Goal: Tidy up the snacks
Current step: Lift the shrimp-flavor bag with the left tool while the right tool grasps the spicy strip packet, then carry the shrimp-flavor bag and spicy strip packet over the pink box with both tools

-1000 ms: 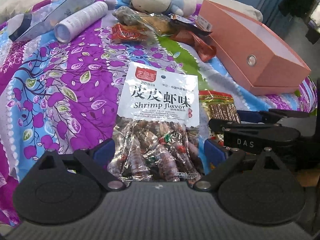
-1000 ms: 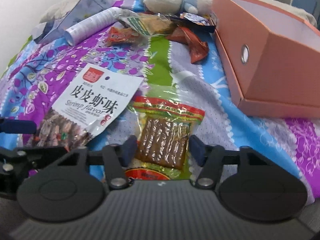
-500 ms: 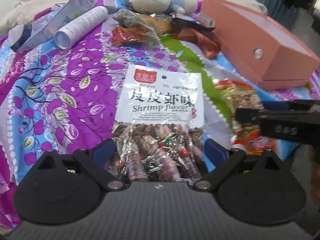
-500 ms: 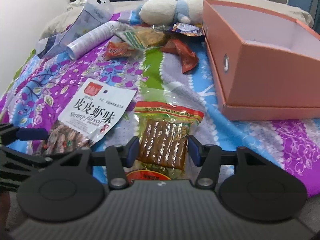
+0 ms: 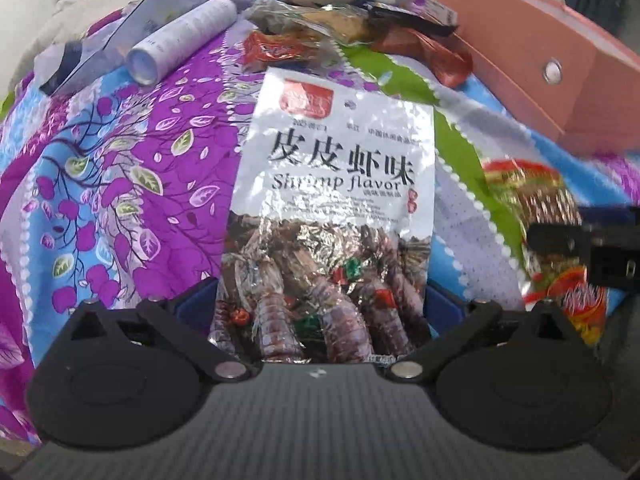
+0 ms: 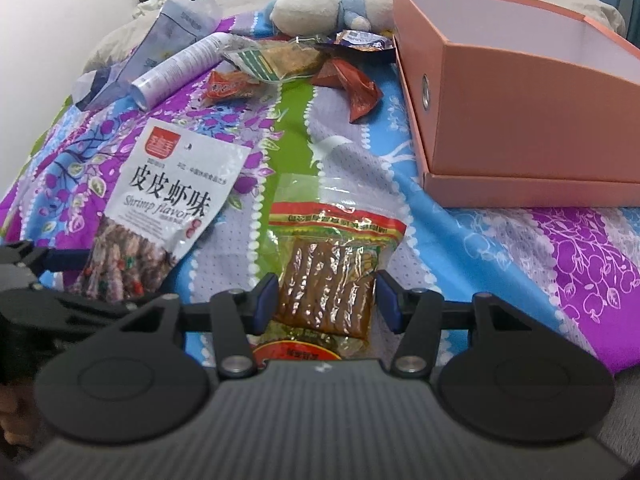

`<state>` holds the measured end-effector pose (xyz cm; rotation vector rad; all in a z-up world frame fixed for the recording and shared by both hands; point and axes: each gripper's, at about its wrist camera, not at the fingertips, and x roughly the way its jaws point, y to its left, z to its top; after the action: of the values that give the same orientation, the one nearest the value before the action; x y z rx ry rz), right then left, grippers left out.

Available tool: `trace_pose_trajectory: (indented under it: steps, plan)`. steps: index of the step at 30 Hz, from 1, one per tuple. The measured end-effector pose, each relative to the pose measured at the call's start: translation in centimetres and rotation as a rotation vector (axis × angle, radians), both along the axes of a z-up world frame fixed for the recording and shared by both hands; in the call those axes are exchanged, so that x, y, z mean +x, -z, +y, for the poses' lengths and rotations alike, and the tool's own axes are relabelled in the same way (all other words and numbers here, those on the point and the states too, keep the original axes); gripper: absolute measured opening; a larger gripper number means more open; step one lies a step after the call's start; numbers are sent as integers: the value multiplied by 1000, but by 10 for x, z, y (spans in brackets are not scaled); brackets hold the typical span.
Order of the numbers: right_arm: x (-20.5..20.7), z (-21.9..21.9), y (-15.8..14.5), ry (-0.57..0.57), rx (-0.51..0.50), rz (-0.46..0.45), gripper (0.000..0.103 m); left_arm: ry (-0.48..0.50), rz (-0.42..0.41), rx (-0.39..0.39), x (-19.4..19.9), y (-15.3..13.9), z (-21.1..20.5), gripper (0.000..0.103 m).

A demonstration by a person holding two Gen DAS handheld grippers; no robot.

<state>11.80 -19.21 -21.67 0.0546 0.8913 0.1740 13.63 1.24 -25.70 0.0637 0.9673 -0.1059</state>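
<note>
A silver shrimp-flavor snack bag lies on the floral bedspread, its lower end between the open blue pads of my left gripper; it also shows in the right wrist view. A clear pack of brown strips with a red and green label lies with its lower end between the pads of my right gripper, whose jaws stand close on both sides; it also shows at the right of the left wrist view. An open pink box stands to the right.
Several small snack packs are piled at the back, beside a white tube, a clear pouch and a plush toy. The bed's near edge runs just under both grippers.
Both grippers have risen and pulled back slightly, so the views tilt. The bags stay between the pads. The right gripper's jaws have narrowed a little around the brown-strip pack.
</note>
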Motion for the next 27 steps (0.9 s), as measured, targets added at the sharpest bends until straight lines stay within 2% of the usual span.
trace_pose_trajectory:
  steps: [2, 8, 9, 10, 16, 19, 27]
  plan:
    - [0, -1, 2, 1, 4, 6, 55, -16, -4, -11, 0, -1, 1, 102]
    - [0, -2, 1, -8, 15, 1, 55, -75, -16, -40, -4, -5, 6, 90]
    - [0, -2, 0, -8, 16, -1, 55, -87, -11, -49, -3, -6, 7, 87]
    - [-1, -2, 0, -7, 17, -4, 55, -98, -10, -58, -4, -8, 7, 78]
    - [-1, -2, -5, -10, 25, -15, 55, -180, -6, -149, -5, -17, 17, 62]
    - [0, -3, -10, -19, 25, -24, 55, -210, -5, -196, -7, -22, 22, 57]
    - [4, -9, -26, -16, 39, -54, 55, -272, -13, -269, -5, -39, 31, 51]
